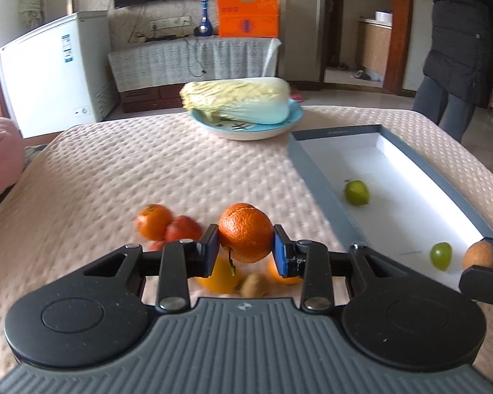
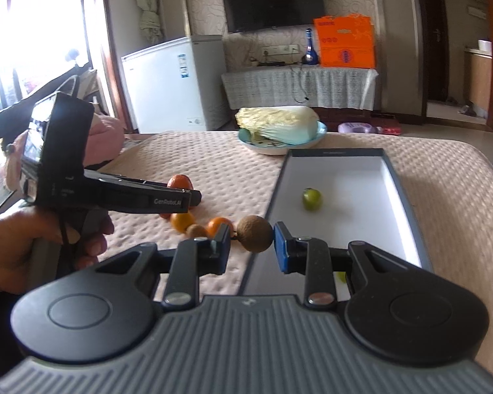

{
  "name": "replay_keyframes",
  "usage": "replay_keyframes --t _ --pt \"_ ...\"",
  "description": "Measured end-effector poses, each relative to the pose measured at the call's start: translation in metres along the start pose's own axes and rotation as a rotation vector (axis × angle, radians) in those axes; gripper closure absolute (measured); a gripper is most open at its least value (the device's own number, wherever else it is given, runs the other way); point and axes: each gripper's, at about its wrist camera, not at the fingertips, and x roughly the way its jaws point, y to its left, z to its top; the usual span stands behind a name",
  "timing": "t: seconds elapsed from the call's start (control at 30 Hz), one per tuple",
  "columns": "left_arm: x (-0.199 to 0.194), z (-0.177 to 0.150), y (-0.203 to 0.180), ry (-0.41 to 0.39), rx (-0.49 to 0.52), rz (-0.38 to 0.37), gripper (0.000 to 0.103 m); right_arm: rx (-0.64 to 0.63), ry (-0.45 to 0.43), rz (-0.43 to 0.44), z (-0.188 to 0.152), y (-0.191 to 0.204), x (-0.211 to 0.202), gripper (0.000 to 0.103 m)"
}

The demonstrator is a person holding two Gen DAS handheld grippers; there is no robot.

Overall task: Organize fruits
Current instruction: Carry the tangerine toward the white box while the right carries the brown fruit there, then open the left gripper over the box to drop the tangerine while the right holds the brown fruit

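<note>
My left gripper [image 1: 246,249] is shut on an orange [image 1: 245,232], held above the quilted table. Under and behind it lie another orange [image 1: 153,221], a red fruit [image 1: 184,228], a yellow fruit [image 1: 218,277] and a small brown fruit [image 1: 253,285]. My right gripper [image 2: 251,246] is shut on a brown round fruit [image 2: 255,232] over the left edge of the grey, white-lined tray [image 2: 407,197]. The tray holds a green fruit [image 2: 311,199], and in the left wrist view two green fruits [image 1: 356,192] [image 1: 441,255]. The right gripper with its brown fruit [image 1: 480,254] also shows there.
A blue plate [image 1: 246,129] with a napa cabbage [image 1: 240,100] stands at the table's far side, next to the tray's far end. The left gripper's body [image 2: 115,193] and the hand holding it fill the left of the right wrist view. A person in a dark coat [image 1: 460,42] stands beyond the table.
</note>
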Motion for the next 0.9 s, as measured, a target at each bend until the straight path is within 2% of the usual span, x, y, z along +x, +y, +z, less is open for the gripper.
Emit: replay_keyframes --t 0.53,0.9 --pt "0.033 0.022 -0.064 -0.033 0.056 -0.142 0.064 0.052 0.06 -0.116 -0.009 -0.032 0.002 0.072" --pt "0.064 0.031 -0.092 -0.024 0.085 -0.191 0.064 0.066 0.094 -0.119 -0.012 -0.036 0.008 0.072"
